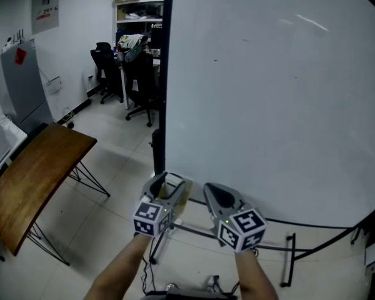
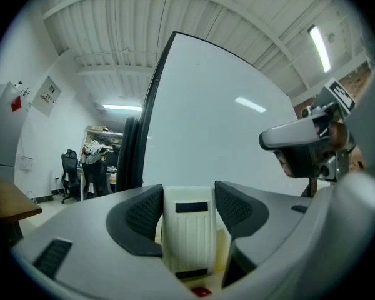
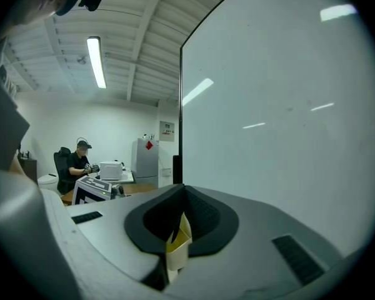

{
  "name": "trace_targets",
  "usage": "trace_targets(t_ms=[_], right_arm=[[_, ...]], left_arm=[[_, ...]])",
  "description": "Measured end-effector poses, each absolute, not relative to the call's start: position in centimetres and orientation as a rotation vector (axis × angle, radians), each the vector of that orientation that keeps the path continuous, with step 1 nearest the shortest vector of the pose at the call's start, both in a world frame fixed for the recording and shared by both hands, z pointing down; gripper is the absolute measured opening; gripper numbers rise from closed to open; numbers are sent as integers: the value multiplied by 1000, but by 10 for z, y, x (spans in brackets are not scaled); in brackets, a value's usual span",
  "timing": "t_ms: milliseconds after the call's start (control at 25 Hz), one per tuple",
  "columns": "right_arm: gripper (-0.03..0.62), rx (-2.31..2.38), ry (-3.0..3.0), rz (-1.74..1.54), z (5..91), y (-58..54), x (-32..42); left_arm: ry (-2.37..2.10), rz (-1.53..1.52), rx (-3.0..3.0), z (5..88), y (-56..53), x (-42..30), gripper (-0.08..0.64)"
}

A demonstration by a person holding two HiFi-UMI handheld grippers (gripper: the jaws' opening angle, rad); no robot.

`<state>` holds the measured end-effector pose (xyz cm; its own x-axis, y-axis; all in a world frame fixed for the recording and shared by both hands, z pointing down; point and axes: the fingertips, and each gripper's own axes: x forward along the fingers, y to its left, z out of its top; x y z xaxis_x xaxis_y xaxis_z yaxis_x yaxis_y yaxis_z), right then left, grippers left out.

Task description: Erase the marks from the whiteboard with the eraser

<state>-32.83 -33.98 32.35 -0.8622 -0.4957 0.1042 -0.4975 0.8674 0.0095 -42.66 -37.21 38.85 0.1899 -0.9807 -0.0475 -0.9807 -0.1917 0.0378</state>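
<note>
The big whiteboard (image 1: 269,105) fills the right of the head view; it looks almost clean, with only faint specks (image 1: 215,59) high up. My left gripper (image 1: 164,181) is low by the board's bottom left corner, shut on a cream eraser (image 1: 177,194). In the left gripper view the eraser (image 2: 187,227) stands upright between the dark pads (image 2: 144,212), facing the whiteboard (image 2: 212,105). My right gripper (image 1: 214,192) hangs just to the right, its jaws shut (image 3: 182,199); a small yellowish piece shows low in their seam. The whiteboard (image 3: 281,105) rises ahead of it.
A tilted wooden table (image 1: 37,174) stands at the left on thin metal legs. Black office chairs (image 1: 140,80), a shelf (image 1: 137,11) and a grey cabinet (image 1: 19,80) are at the back. The board's stand (image 1: 287,249) runs along the floor. A person (image 3: 81,161) sits at a far desk.
</note>
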Motion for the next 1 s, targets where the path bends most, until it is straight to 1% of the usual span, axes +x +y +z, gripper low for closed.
trace_targets(t_ms=[280, 640, 800, 1000], right_arm=[[3, 772, -2929, 40, 328, -334, -331], [3, 774, -2928, 61, 335, -331, -330], [3, 809, -2921, 79, 334, -335, -323], [3, 853, -2925, 83, 330, -342, -312]], left_arm=[[2056, -30, -2440, 415, -371, -428, 263], [2163, -291, -2495, 460, -369, -432, 264], [2148, -318, -2503, 455, -369, -431, 264], [2095, -208, -2497, 421, -366, -427, 264]])
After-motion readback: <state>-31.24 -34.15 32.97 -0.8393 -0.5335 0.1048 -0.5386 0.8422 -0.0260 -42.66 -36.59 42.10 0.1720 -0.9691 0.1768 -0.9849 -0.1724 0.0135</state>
